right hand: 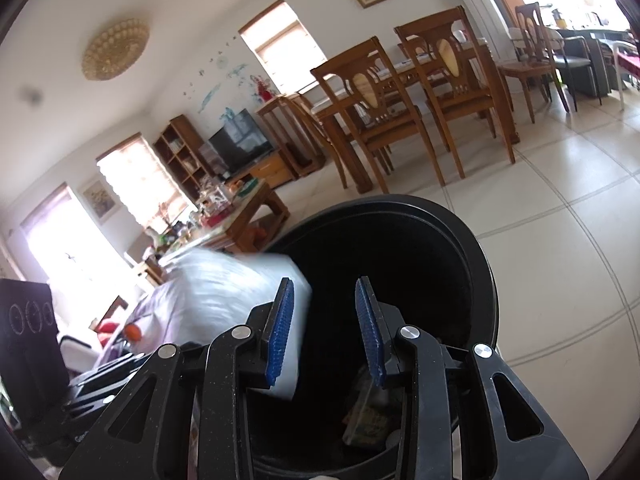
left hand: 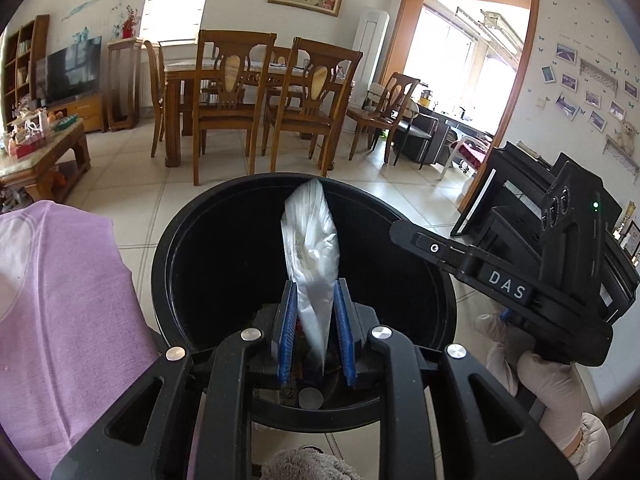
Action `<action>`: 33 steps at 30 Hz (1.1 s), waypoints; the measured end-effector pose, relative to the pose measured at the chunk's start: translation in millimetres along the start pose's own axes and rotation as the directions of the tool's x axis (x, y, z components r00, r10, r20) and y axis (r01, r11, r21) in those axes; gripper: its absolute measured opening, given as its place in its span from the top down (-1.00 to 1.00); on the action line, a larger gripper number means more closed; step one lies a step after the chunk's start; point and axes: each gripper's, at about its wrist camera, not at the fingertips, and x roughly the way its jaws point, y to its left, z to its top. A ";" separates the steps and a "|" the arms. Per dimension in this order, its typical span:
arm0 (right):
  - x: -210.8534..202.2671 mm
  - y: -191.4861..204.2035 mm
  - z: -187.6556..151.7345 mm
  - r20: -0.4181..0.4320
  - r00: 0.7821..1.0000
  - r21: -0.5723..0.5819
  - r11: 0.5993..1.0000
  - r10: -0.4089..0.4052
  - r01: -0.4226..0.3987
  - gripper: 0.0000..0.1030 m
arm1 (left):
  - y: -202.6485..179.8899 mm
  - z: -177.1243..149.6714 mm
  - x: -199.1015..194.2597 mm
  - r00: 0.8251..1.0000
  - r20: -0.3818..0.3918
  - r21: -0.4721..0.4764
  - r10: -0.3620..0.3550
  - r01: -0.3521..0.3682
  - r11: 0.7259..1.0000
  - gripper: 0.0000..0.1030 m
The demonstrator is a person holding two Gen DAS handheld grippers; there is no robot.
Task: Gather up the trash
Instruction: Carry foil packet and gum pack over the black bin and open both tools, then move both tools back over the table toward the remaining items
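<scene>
Our left gripper (left hand: 316, 332) pinches a white plastic bag (left hand: 310, 248) directly over the black trash bin (left hand: 168, 256), its long axis running away from us toward the far rim. Our right gripper (right hand: 326, 328) hangs open and empty beside it, its body marked "DAS".

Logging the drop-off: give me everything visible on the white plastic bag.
The white plastic bag is thin, crinkled and translucent, with faint print. It hangs over the open mouth of the black trash bin, narrowing to where the left gripper pinches it between blue pads. Its top reaches the bin's far rim. The right wrist view shows it blurred, beside the open, empty right gripper.
</scene>
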 end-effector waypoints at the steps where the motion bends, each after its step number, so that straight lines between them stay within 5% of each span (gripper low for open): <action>1: 0.0 -0.1 0.6 0.002 1.000 0.000 1.000 0.000 0.000 0.30 | 0.4 -0.4 -0.3 1.000 0.000 0.000 0.003 -0.003 1.000 0.58; 4: -1.8 2.1 0.8 0.013 1.000 -0.001 1.000 -0.001 0.001 0.16 | 0.5 -1.1 -5.9 1.000 0.004 0.000 0.017 -0.017 1.000 0.58; 6: -2.0 4.0 1.1 0.016 1.000 -0.003 1.000 -0.001 0.001 0.16 | 1.3 -1.4 -9.2 1.000 0.011 -0.004 0.028 -0.028 1.000 0.32; 8: -2.7 6.6 0.6 0.019 1.000 -0.004 1.000 0.002 -0.001 -0.01 | 2.9 -1.6 -16.3 0.997 0.040 -0.010 0.062 -0.062 0.998 -0.37; 11: -2.4 13.8 0.4 0.018 1.000 -0.014 1.000 0.005 -0.004 -0.10 | 6.7 -1.5 -27.1 0.992 0.075 -0.013 0.097 -0.096 0.995 -0.53; 17: 4.1 33.9 -6.4 0.005 1.000 -0.036 0.999 0.022 -0.022 -0.33 | 29.1 -4.7 -51.2 0.983 0.103 -0.061 0.153 -0.147 0.987 -0.74; 25: 29.2 94.2 -16.9 -0.052 0.996 -0.110 0.991 0.073 -0.078 -0.37 | 99.4 -13.1 -100.4 0.959 0.141 -0.194 0.244 -0.215 0.957 -0.80; 33: 76.1 184.8 -39.4 -0.154 0.976 -0.183 0.966 0.155 -0.183 -0.37 | 210.2 -35.5 -164.1 0.901 0.126 -0.379 0.414 -0.342 0.860 -0.80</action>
